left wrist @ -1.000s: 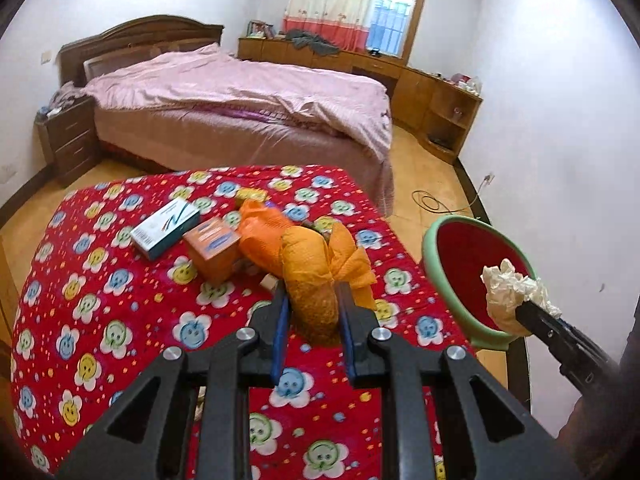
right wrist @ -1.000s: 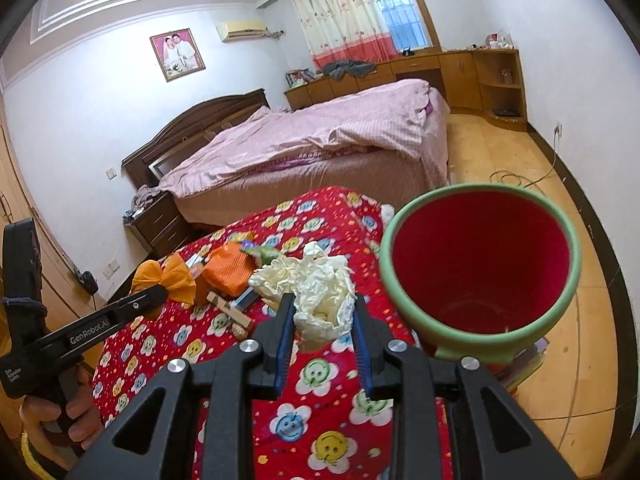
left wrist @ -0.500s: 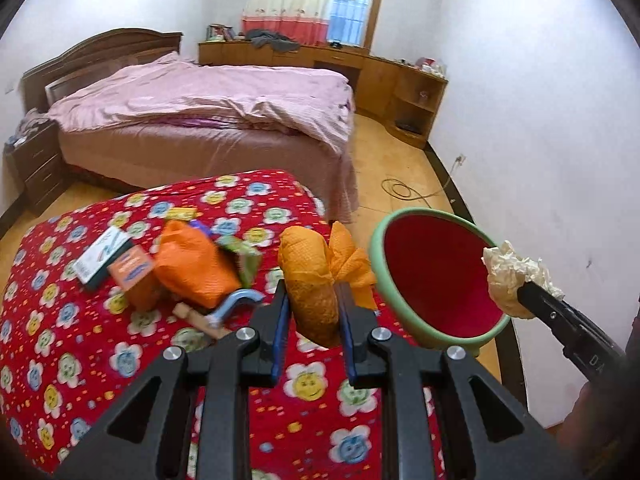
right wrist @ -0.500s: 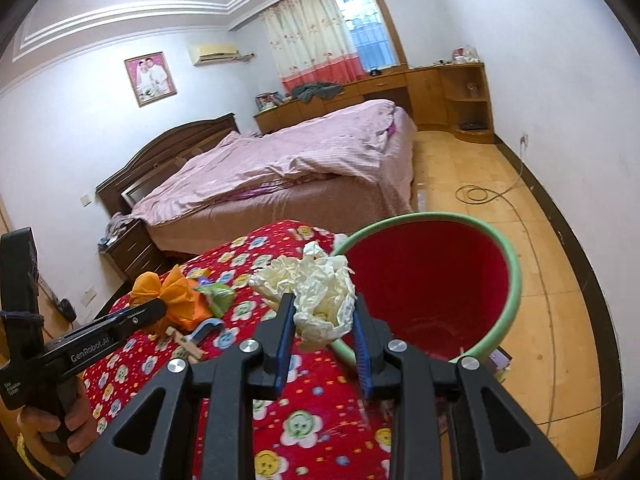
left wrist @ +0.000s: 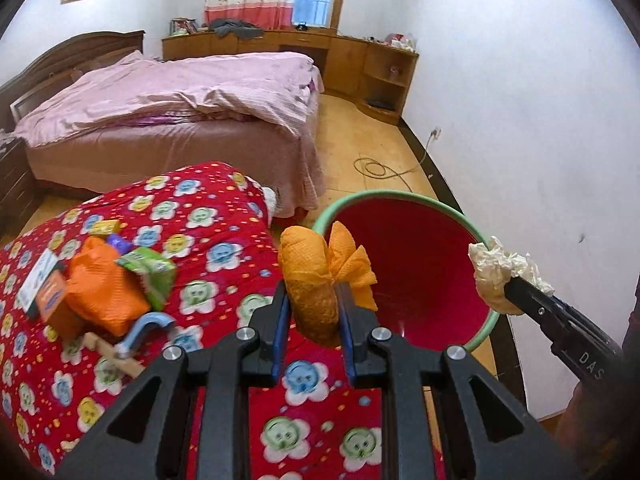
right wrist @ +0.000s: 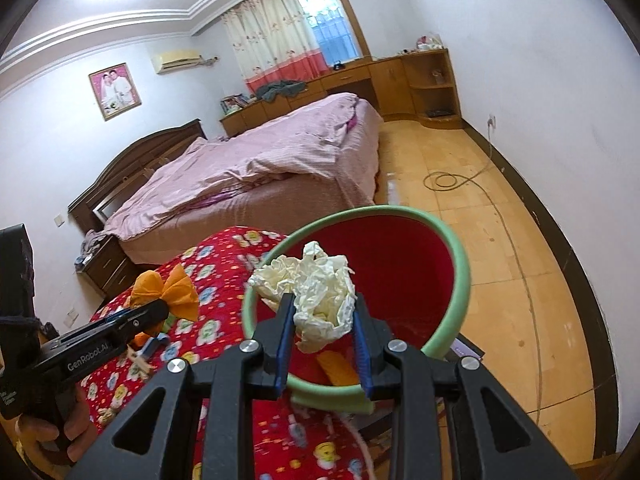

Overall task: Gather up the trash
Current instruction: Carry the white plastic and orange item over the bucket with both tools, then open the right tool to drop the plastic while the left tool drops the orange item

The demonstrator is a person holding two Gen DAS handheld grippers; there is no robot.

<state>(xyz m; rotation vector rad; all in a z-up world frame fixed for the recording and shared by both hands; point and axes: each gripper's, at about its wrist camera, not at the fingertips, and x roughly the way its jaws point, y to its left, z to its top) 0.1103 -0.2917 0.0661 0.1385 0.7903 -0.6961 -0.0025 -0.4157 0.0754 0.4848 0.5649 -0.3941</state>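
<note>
My left gripper (left wrist: pixel 313 300) is shut on a crumpled orange paper wad (left wrist: pixel 310 276), held at the table's right edge beside the red bin with a green rim (left wrist: pixel 420 280). My right gripper (right wrist: pixel 322 320) is shut on a crumpled white paper wad (right wrist: pixel 316 296), held over the near part of the bin (right wrist: pixel 460 276). From the left wrist view the white wad (left wrist: pixel 500 276) hangs at the bin's right rim. From the right wrist view the orange wad (right wrist: pixel 168 292) is left of the bin in the left gripper (right wrist: pixel 160 309). An orange scrap (right wrist: pixel 340 370) lies inside the bin.
More trash lies on the red flowered tablecloth (left wrist: pixel 208 240): an orange bag (left wrist: pixel 100 292), a green carton (left wrist: pixel 152 272), small boxes (left wrist: pixel 44 280), a blue hook-shaped piece (left wrist: pixel 148 328). A pink-covered bed (left wrist: pixel 180 100) stands behind. A cable (left wrist: pixel 380 168) lies coiled on the floor.
Both grippers have carried their wads to the right, toward the bin. The white wad now hangs over the bin's opening; the orange wad has reached the bin's left rim.
</note>
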